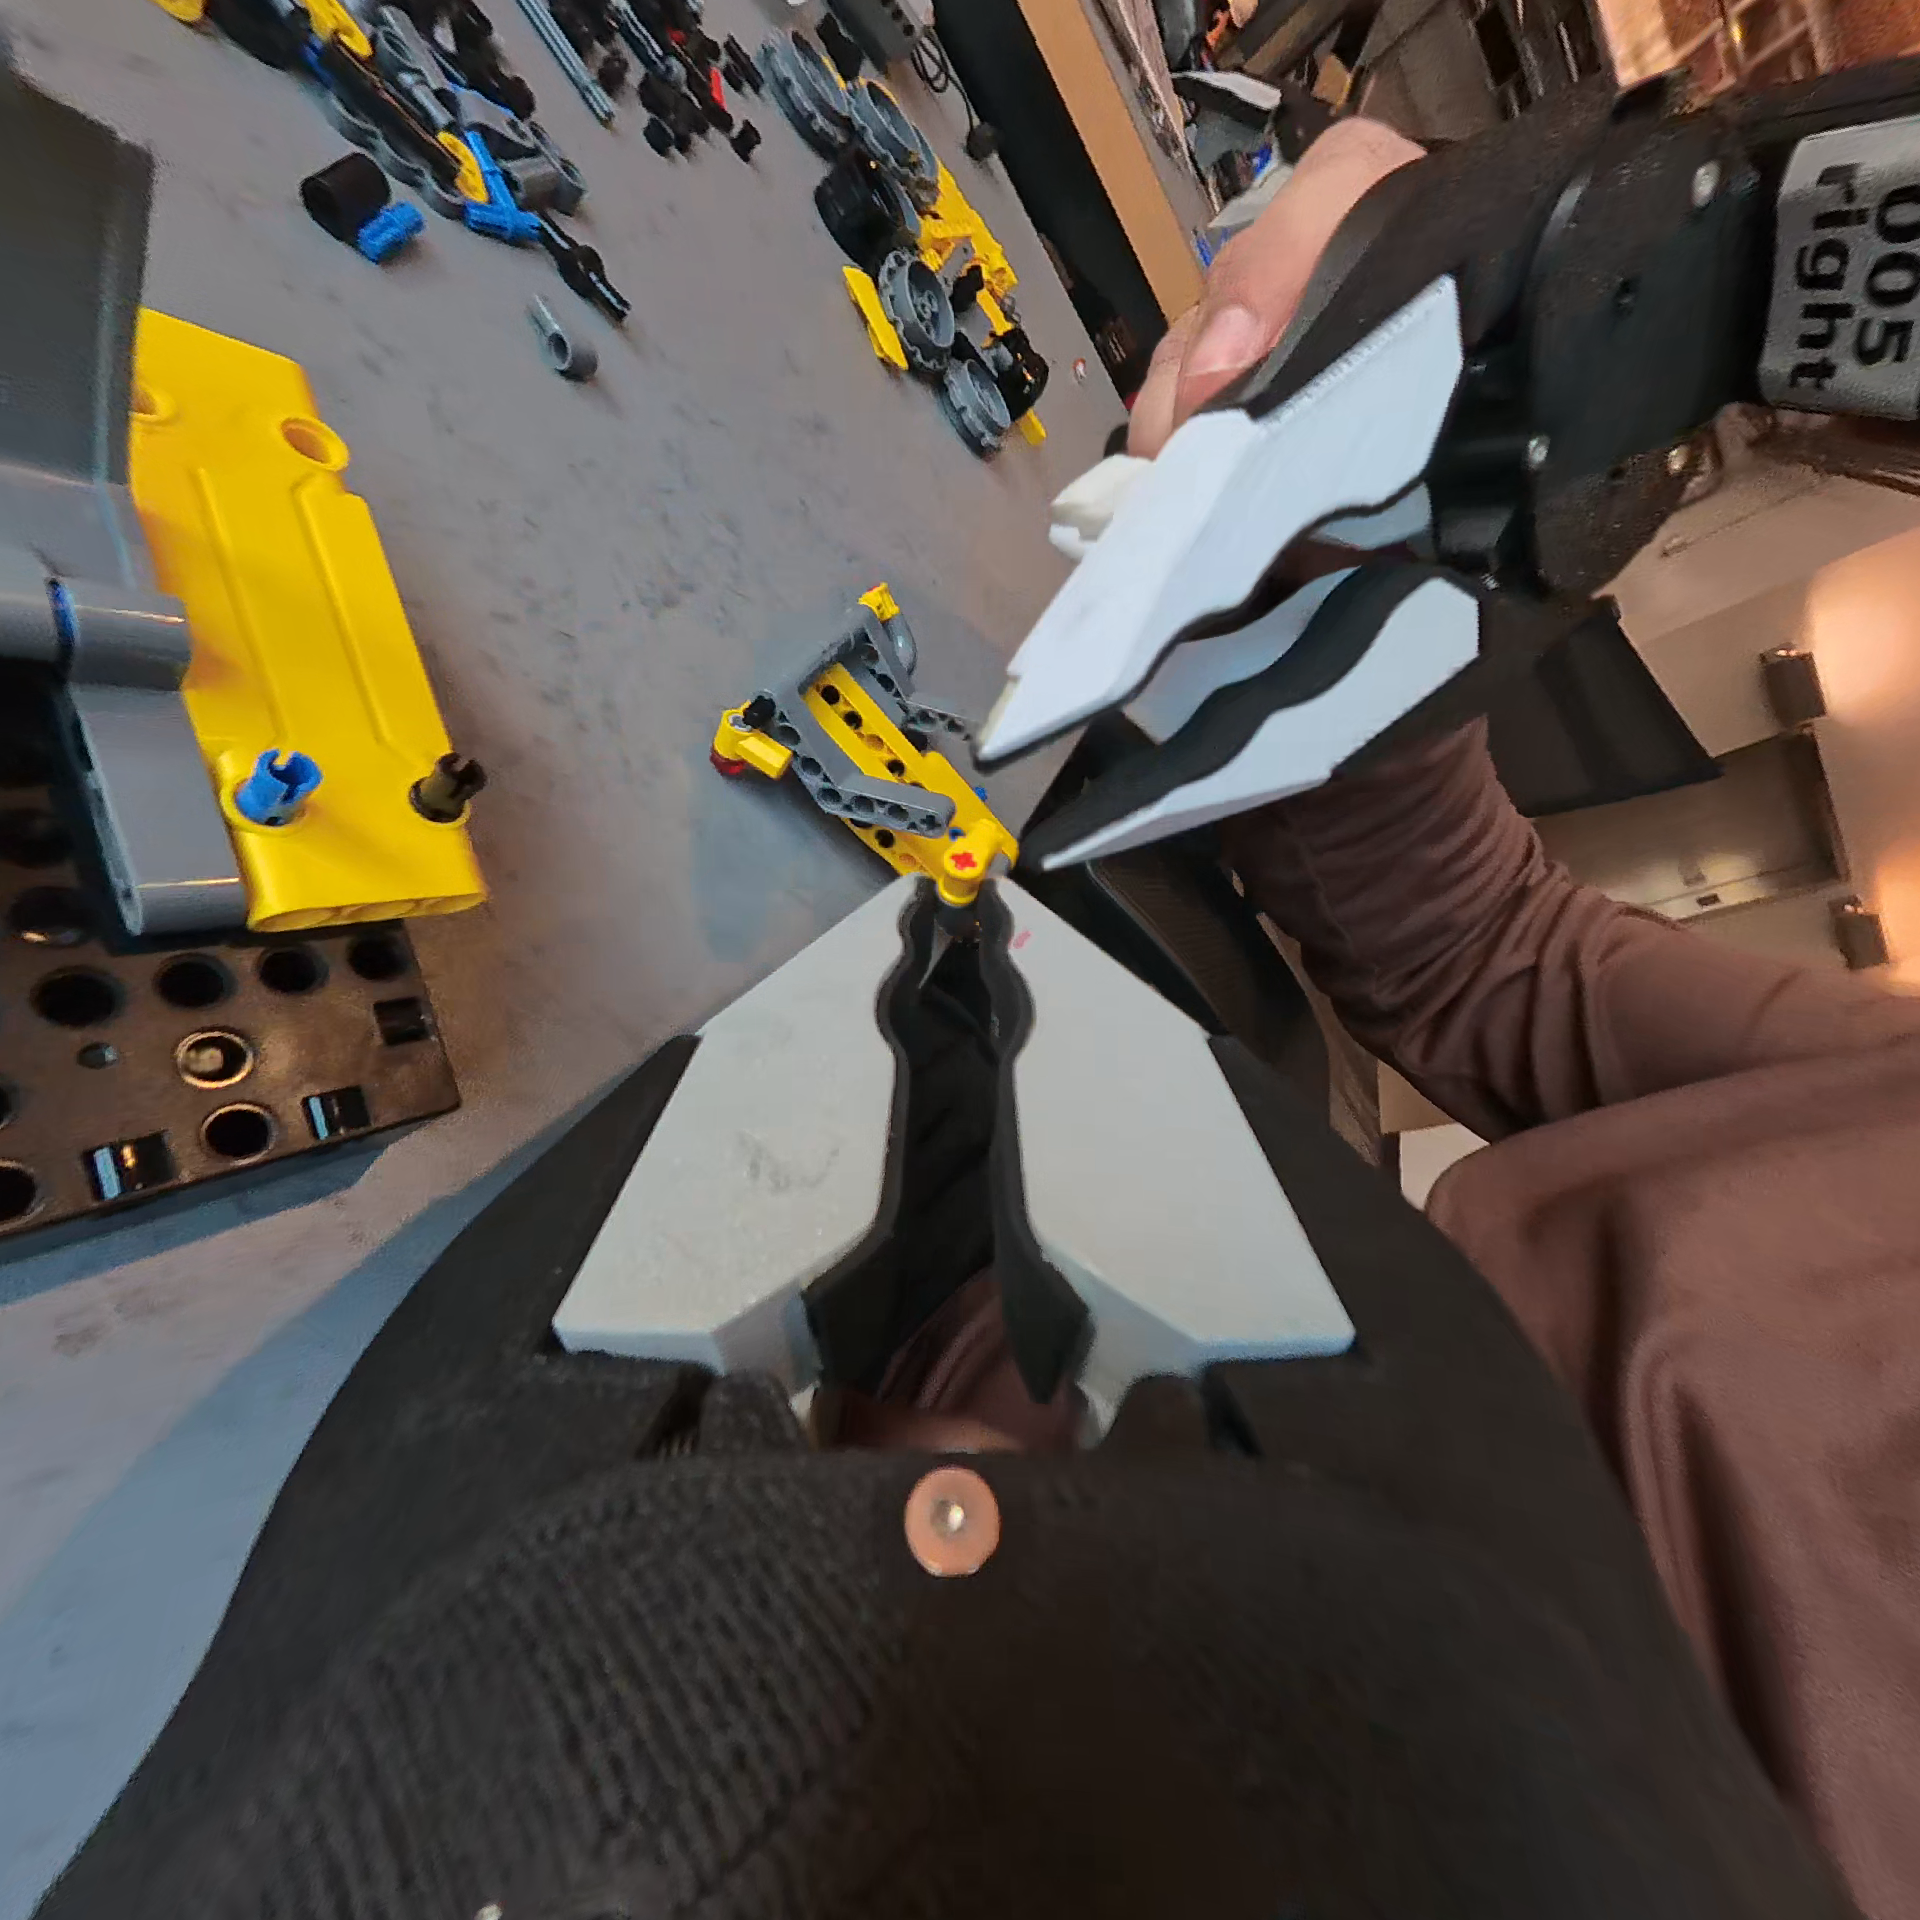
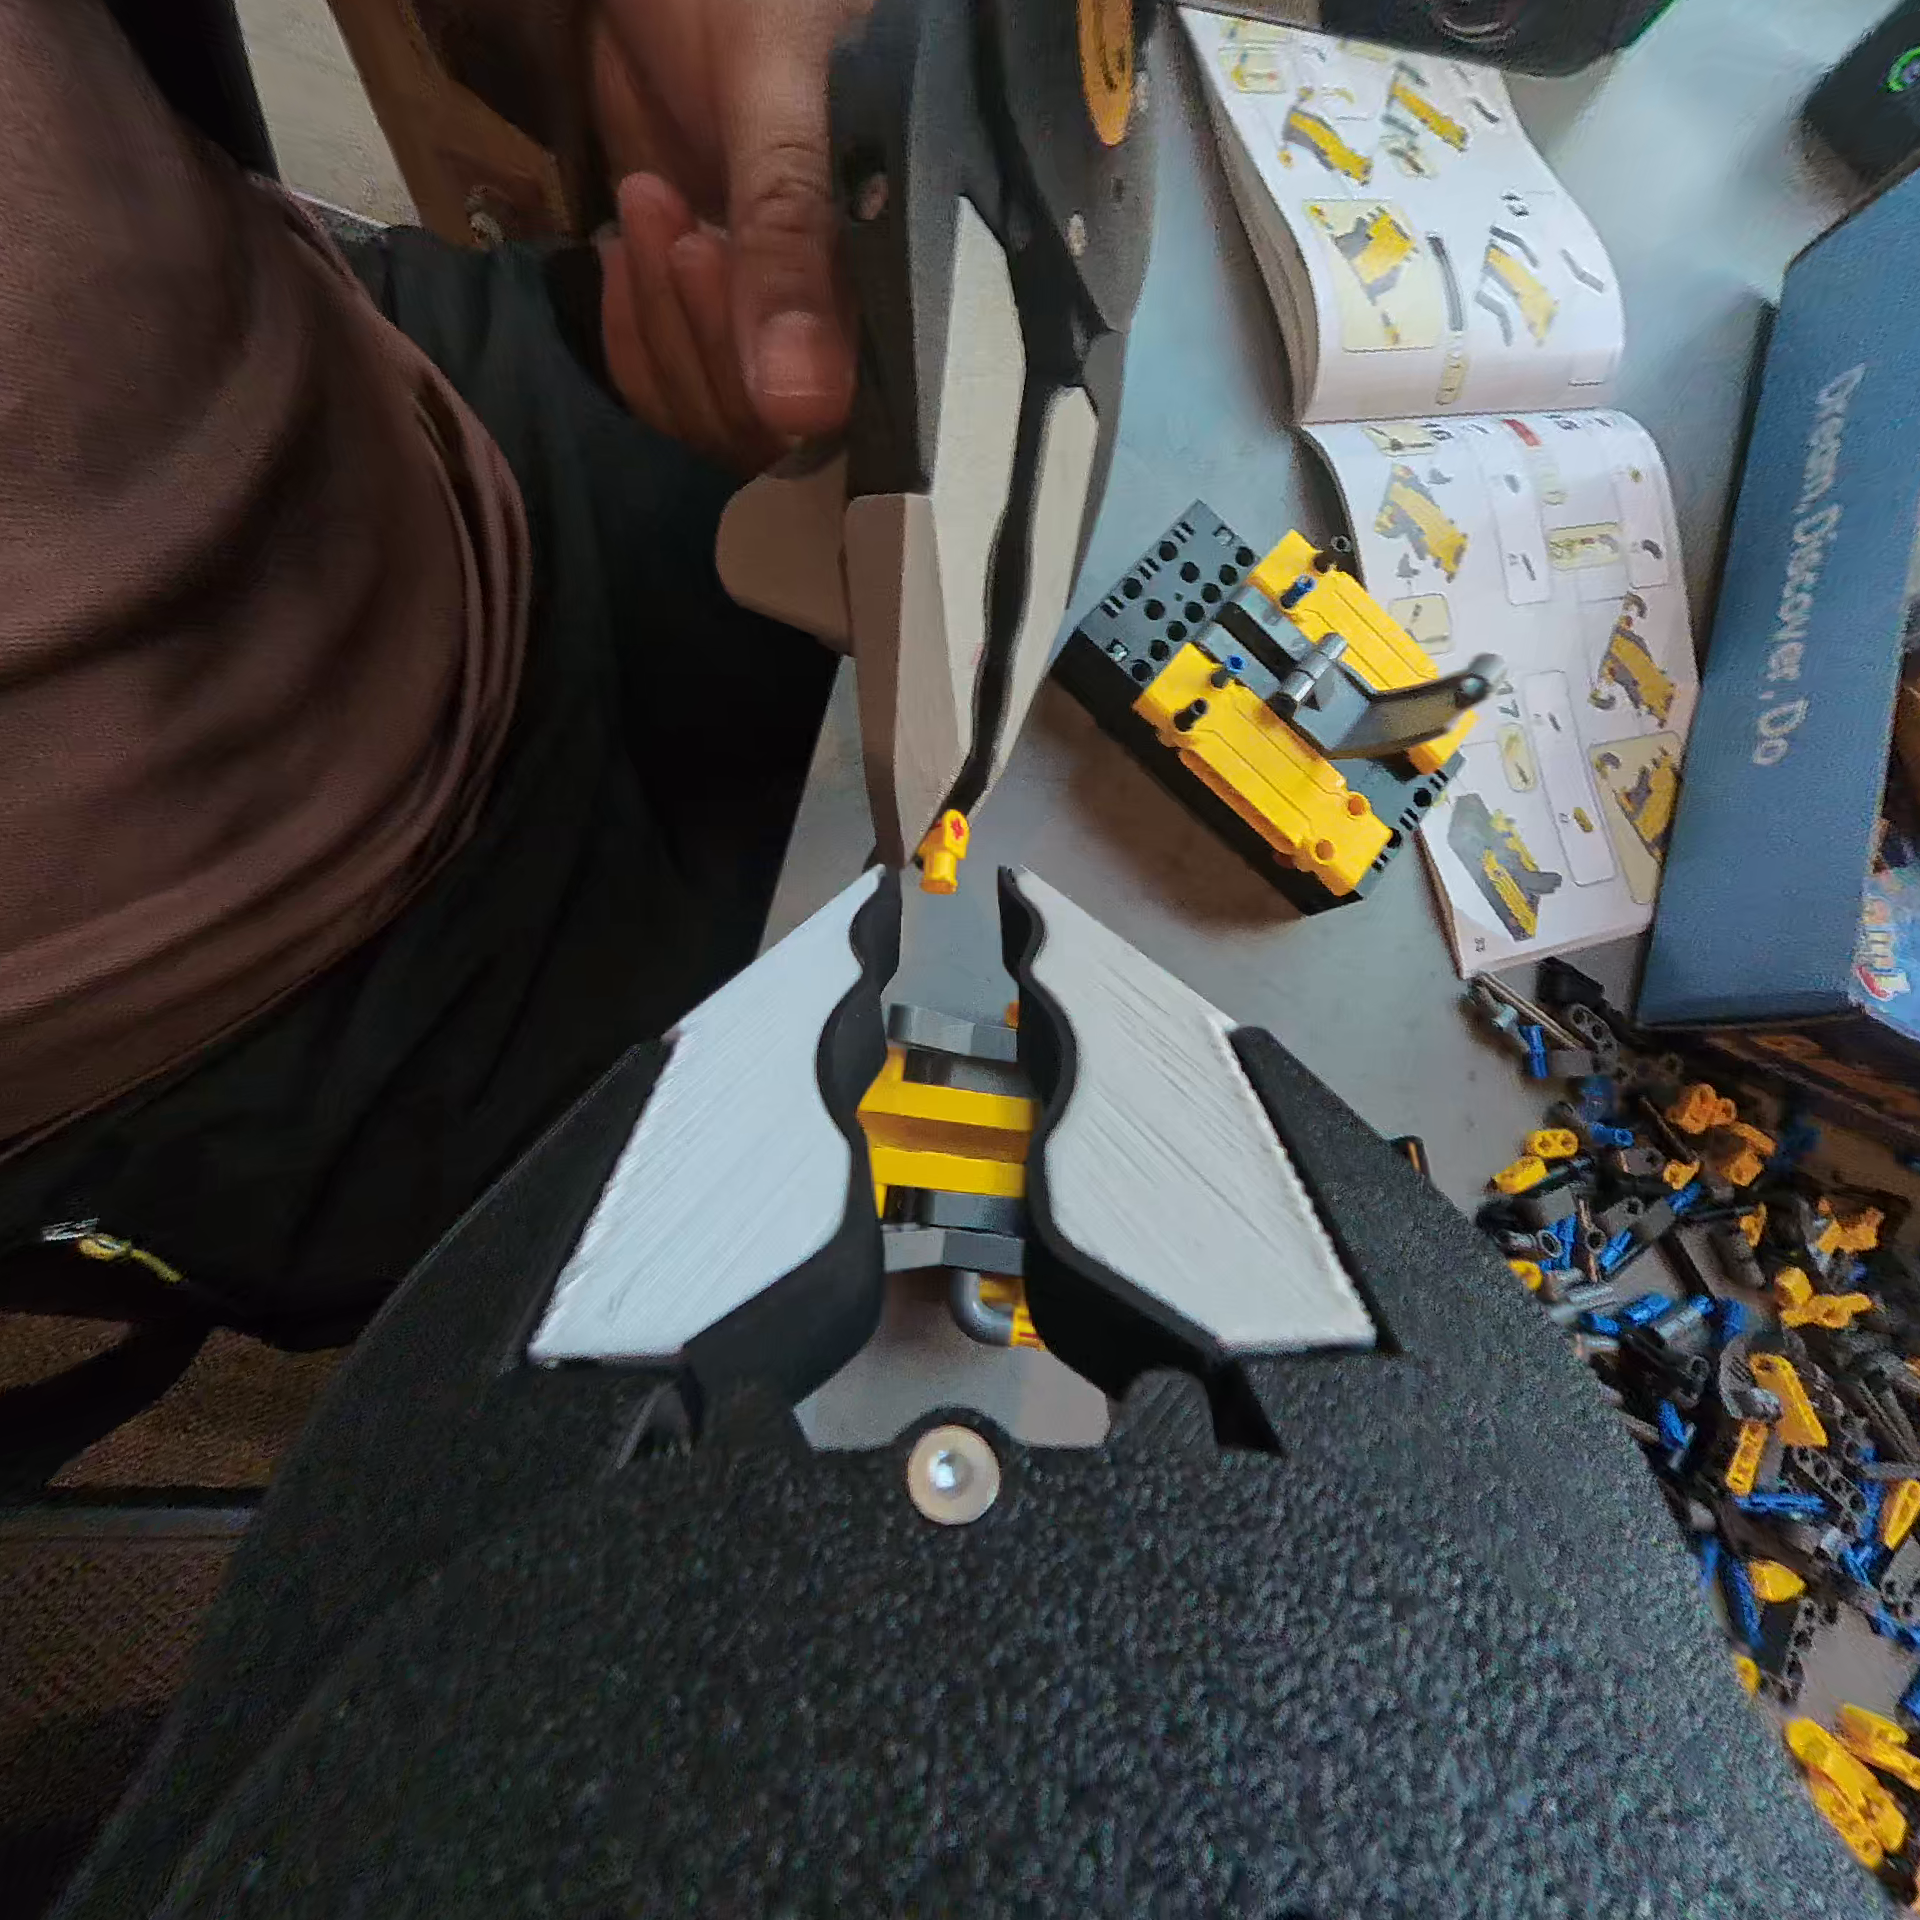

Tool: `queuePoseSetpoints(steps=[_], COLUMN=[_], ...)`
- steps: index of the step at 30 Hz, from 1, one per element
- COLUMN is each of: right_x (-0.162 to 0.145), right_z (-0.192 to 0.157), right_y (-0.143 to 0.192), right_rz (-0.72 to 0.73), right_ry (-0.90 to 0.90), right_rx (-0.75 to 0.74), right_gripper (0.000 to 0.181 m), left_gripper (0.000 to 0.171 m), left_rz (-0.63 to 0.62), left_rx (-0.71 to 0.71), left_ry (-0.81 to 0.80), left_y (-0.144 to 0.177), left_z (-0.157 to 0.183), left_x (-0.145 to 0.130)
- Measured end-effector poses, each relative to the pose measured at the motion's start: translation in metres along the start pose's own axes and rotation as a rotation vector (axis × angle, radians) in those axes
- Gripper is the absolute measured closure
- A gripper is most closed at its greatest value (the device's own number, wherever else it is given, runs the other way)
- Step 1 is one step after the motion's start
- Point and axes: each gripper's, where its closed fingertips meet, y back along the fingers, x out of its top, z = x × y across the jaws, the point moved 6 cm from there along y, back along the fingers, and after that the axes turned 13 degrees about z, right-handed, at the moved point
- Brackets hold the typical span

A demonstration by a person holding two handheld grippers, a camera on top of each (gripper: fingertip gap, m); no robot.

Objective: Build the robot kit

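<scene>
My left gripper (image 1: 961,896) is shut on a small yellow connector (image 1: 966,868) with a red cross-shaped end. In the right wrist view the same gripper (image 2: 935,821) points down with the connector (image 2: 943,847) at its tips. My right gripper (image 2: 948,878) is open with a narrow gap. Its tips sit just under the connector. A yellow and grey beam assembly (image 2: 951,1132) shows through that gap on the grey table (image 2: 1195,935). In the left wrist view the right gripper (image 1: 1008,805) hovers at the right end of the assembly (image 1: 862,748).
A black block with yellow panels and a grey lever (image 2: 1278,707) stands near an open instruction booklet (image 2: 1455,312) and a blue box (image 2: 1808,623). A pile of loose parts (image 2: 1714,1299) lies at right. A wheeled yellow assembly (image 1: 935,281) sits farther back. My two grippers' fingertips are within a few centimetres of each other.
</scene>
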Motion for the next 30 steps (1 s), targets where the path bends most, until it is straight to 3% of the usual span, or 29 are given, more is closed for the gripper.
queuePoseSetpoints(steps=[5,22,26,27,29,30], right_x=[-0.004,-0.017,-0.023,-0.025,-0.029,-0.030], right_z=[-0.008,-0.008,-0.004,-0.002,-0.001,0.001], right_y=[-0.004,-0.002,-0.004,-0.004,-0.003,-0.002], right_rz=[-0.027,0.094,0.120,0.128,0.152,0.165], right_ry=[-0.021,-0.199,-0.309,-0.336,-0.398,-0.432], right_rx=[0.054,0.073,0.071,0.070,0.089,0.098], right_gripper=[0.165,0.174,0.174,0.174,0.174,0.174], left_gripper=[0.166,0.166,0.164,0.157,0.141,0.141], left_rz=[-0.063,-0.070,-0.063,-0.058,-0.043,-0.031], left_rx=[-0.067,-0.006,0.067,0.088,0.164,0.188], left_ry=[-0.012,-0.080,-0.249,-0.316,-0.532,-0.664], left_y=[0.001,-0.006,-0.005,-0.005,-0.001,0.002], left_z=[0.009,0.006,0.007,0.007,0.006,0.008], left_x=[-0.004,-0.006,-0.005,-0.003,0.003,0.007])
